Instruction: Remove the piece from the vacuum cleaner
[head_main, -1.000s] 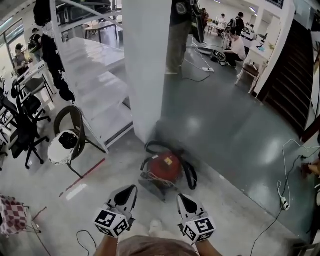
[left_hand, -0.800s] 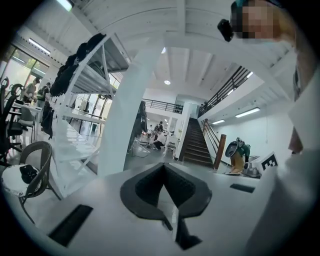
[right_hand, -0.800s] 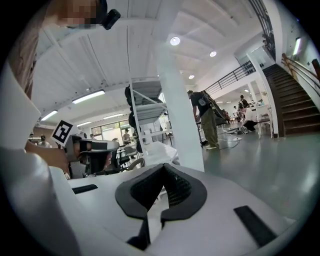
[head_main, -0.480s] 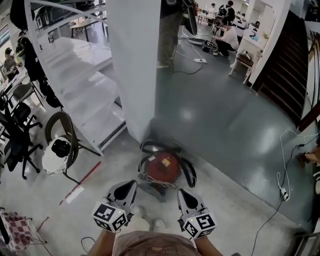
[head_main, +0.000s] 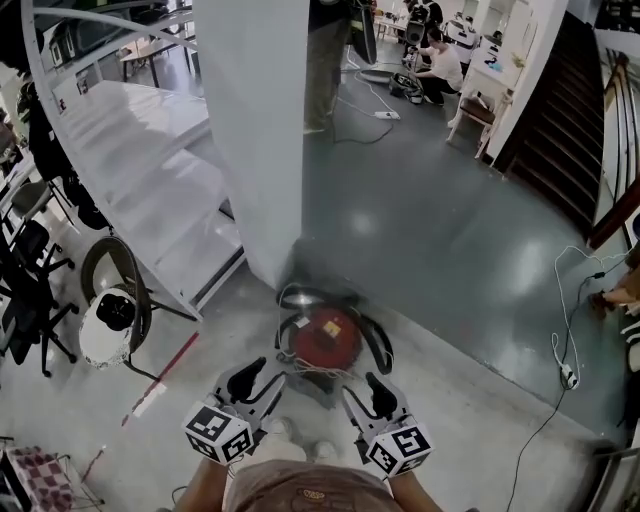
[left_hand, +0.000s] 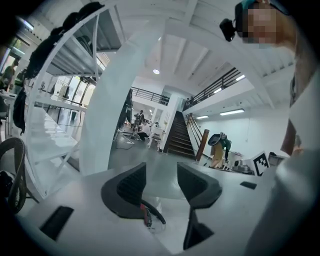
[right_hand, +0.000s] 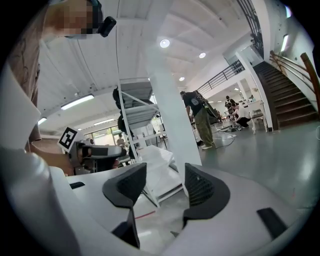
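The red, round canister vacuum cleaner (head_main: 325, 338) sat on the glossy grey floor (head_main: 450, 270), just beside the foot of the broad white pillar (head_main: 255, 150). Its black hose (head_main: 378, 345) was looped around the body, so it was apparently parked there out of the walkway. The person stood right over it, with the left gripper (head_main: 258, 383) and the right gripper (head_main: 365, 398) held low on either side of its near edge. Both were aimed forward and slightly down, a stance that suited reaching in from both flanks. Both grippers' jaws had just been opening and stood apart with nothing between them, which looked like readying for a grasp. Neither gripper touched the cleaner. Which piece was to come off could not be told, though the hose seemed likeliest.
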